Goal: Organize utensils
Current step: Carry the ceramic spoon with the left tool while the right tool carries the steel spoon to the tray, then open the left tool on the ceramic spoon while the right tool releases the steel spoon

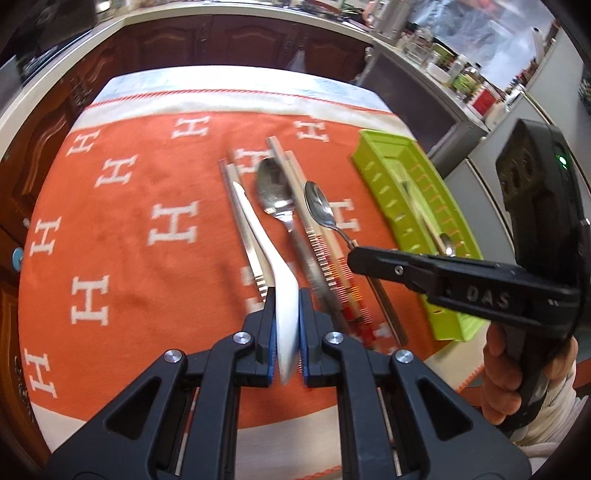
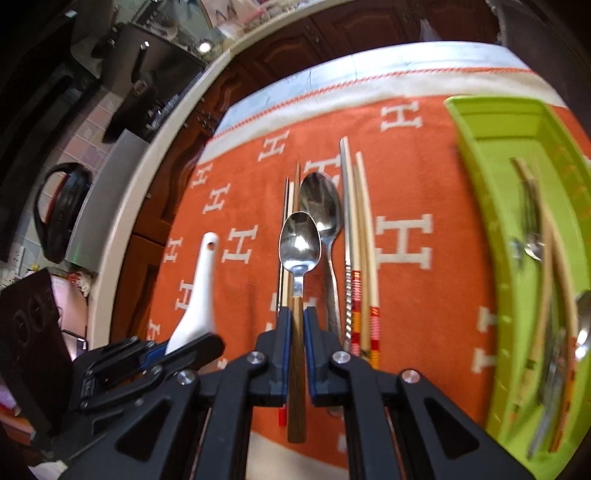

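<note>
Left tongs [image 1: 287, 325] clamp the white spoon [image 1: 280, 280].

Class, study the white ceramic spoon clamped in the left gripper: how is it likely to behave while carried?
The white ceramic spoon looks glossy, so it may slip between the left gripper pads. Its rigid, curved handle shouldn't flex. Being ceramic, it would probably chip if dropped.

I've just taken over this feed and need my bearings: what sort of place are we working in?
Most likely a home kitchen. Dark wooden cabinets run under a pale countertop crowded with jars and bottles, and the work surface is a table under an orange cloth with cutlery and a green utensil tray.
</note>
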`<state>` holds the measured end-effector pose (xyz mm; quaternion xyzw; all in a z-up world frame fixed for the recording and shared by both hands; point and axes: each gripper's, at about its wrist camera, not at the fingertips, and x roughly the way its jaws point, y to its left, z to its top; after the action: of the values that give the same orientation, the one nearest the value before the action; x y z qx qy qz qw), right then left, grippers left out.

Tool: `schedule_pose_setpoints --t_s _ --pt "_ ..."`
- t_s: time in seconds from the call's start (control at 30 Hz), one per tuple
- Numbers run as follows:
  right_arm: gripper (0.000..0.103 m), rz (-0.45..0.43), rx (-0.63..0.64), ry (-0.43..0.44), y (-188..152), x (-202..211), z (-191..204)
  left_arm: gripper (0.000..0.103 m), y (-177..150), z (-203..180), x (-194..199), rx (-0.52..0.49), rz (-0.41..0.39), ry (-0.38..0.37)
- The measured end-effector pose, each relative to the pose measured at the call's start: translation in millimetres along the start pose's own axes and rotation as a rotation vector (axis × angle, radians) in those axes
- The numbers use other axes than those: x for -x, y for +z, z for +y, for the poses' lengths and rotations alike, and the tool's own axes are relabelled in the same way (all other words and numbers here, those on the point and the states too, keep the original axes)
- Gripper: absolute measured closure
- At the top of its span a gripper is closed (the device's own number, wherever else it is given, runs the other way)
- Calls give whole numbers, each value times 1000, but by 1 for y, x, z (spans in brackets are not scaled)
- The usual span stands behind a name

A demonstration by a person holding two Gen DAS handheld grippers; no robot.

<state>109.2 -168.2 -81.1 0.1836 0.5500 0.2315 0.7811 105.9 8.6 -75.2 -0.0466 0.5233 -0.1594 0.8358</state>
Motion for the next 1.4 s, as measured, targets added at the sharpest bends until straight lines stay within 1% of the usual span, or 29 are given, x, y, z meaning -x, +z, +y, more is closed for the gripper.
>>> schedule_pose_setpoints --t_s 0.1,0.17,0.33,0.47,0.57,0.67,0.8,0.87,0.97,1.13,1.23,1.4 --pt "97 -43 -10 -10 -7 25 -11 96 9 -25 0 -36 -5 -17" --pt "97 -80 -9 -49 -10 42 -20 96 17 -45 -2 -60 -7 -31" --pt "97 -138 -35 -151 -13 75 -50 96 37 -99 -15 -124 4 -71" --pt "96 -173 -70 -234 -12 94 -78 96 53 -137 -29 -160 7 -92" --pt "96 -185 -89 -277 -11 103 -98 96 62 -159 -40 -180 10 -102" --pt "96 -182 -98 -299 -9 107 -115 96 72 -177 -55 -189 24 -102" --pt "96 -165 -116 -321 -6 102 -137 96 79 -189 -78 -187 44 -84" --pt "96 -152 -122 -309 -5 98 -144 96 82 -190 -91 -180 65 -73" --pt "96 -145 -109 -304 -4 92 -145 96 82 -191 -107 -172 89 -51" --pt "96 -135 -76 -336 0 83 -142 96 80 -187 -124 -166 116 -34" --pt "95 -138 -73 -330 1 81 -140 96 77 -186 -125 -172 120 -44" --pt "95 -145 -63 -318 0 84 -135 96 73 -184 -108 -177 92 -41"
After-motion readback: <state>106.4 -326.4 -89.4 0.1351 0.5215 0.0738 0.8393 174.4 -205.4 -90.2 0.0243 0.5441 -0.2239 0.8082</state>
